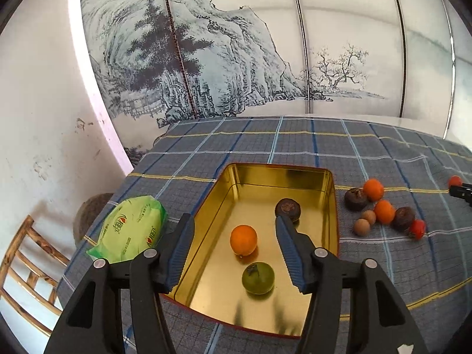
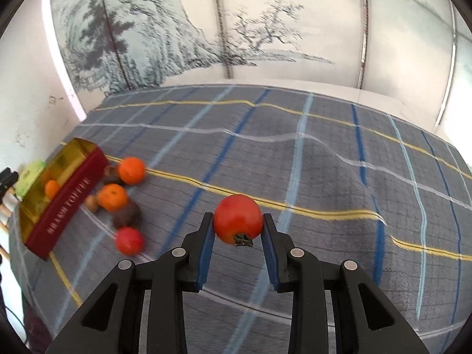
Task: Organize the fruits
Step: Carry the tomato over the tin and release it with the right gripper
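A gold-lined tin box [image 1: 332,206] with red outer walls [image 2: 66,203] lies on the plaid cloth. Inside it rest an orange fruit [image 1: 243,239], a green fruit [image 1: 258,277] and a dark brown fruit [image 1: 287,208]. My left gripper [image 1: 233,224] hovers above the box, open, nothing between its pads. Right of the box lies a cluster of loose fruits [image 1: 383,209]: oranges, dark brown ones, small tan ones and a red one. My right gripper [image 2: 238,222] is shut on a red tomato [image 2: 237,219], lifted above the cloth; another red tomato [image 2: 129,240] lies near the box.
A green plastic packet [image 1: 132,227] lies left of the box at the table's edge. A wooden chair [image 1: 26,268] stands below left. A painted landscape screen [image 1: 221,59] backs the table. The plaid cloth [image 2: 324,162] stretches to the right.
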A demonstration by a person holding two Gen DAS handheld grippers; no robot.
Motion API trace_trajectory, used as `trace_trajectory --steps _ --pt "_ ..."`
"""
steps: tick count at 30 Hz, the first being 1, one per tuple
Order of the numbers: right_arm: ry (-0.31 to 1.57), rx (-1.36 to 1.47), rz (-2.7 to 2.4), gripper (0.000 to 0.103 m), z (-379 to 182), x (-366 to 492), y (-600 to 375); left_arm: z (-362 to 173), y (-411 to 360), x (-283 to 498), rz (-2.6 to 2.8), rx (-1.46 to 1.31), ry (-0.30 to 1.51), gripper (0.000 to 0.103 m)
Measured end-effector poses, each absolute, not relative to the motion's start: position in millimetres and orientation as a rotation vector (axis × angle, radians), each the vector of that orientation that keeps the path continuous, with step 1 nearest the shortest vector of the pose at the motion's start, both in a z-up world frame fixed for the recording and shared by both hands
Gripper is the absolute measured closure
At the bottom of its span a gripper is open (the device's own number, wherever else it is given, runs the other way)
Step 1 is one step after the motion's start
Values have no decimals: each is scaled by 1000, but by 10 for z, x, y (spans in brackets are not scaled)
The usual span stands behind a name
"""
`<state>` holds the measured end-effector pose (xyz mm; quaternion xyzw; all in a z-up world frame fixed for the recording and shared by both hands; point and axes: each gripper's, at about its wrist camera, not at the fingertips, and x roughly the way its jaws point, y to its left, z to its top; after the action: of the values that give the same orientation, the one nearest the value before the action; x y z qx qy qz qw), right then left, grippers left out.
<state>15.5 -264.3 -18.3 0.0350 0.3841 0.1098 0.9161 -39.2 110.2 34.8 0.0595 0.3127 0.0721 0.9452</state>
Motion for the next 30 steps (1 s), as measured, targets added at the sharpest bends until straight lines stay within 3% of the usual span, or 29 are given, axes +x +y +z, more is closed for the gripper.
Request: trace_trajectory --steps 30 --pt "711 -48 611 70 384 68 -928 572 1466 -666 211 74 605 48"
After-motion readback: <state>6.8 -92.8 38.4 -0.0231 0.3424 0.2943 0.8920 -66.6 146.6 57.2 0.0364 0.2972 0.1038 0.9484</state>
